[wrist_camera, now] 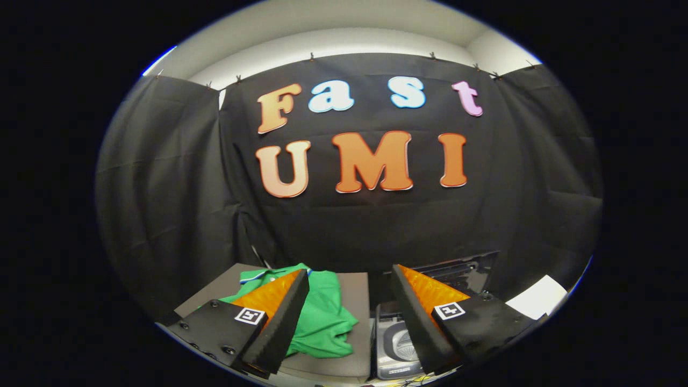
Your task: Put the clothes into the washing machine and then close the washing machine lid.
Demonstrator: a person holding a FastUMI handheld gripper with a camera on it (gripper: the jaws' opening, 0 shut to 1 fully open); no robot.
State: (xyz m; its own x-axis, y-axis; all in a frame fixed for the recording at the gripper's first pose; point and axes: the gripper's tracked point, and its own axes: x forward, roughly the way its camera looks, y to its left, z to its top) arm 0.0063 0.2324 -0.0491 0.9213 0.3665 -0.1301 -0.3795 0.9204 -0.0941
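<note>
The gripper [349, 279] has its fingers spread wide, gripping nothing. Beneath and just beyond the left finger, a green shirt [322, 317] lies crumpled on a grey board [355, 290]. Beside it, under the right finger, the washing machine [395, 349] stands lid-up [457, 269], its drum showing no clothes.

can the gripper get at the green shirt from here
Probably yes: the gripper is open and holds nothing, and the green shirt lies in the open on the grey surface, partly behind one finger, nothing covering it.
</note>
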